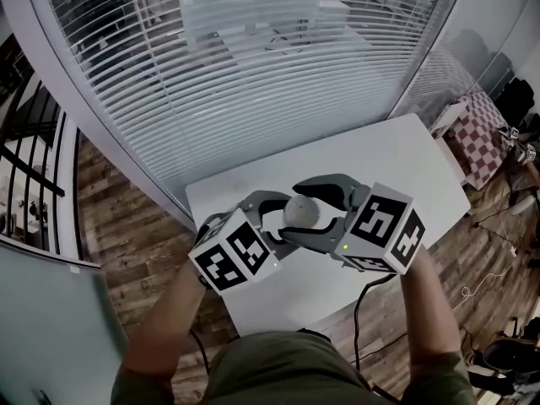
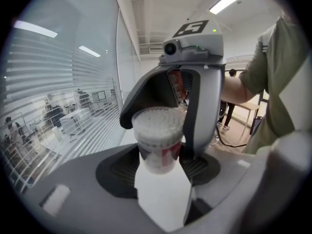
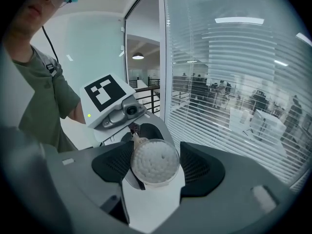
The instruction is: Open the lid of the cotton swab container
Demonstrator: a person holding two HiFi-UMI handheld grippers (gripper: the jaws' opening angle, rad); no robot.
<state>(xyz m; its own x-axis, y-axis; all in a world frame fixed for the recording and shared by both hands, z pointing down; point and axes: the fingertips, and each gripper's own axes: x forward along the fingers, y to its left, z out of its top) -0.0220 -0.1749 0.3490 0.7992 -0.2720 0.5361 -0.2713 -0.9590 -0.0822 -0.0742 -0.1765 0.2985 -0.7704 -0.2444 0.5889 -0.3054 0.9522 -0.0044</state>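
The cotton swab container (image 1: 301, 213) is up in the air over the white counter (image 1: 396, 154), between my two tools. My left hand-held gripper (image 2: 158, 168) is closed on its lower body. The jaws stand fairly wide, because the tub is wide, and they carry it upright with the packed white tips showing at the top. My right hand-held gripper (image 3: 155, 167) faces the top end-on with its jaws spread fully. The pads sit just beside the rim on either side and, as far as I can judge, are not pressing on it.

I expect the container to be very light, a small round tub of clear, thin plastic. It should be stiff enough to clamp, but smooth, so it may twist or slide in the pads. It may also bow if squeezed hard (which would pinch the lid tighter). I cannot tell from here whether a clear lid covers the tips.

I would keep the left grip low on the body, away from the lid, and take the right pads on the top rim only. The tub should stay upright so no swabs spill.
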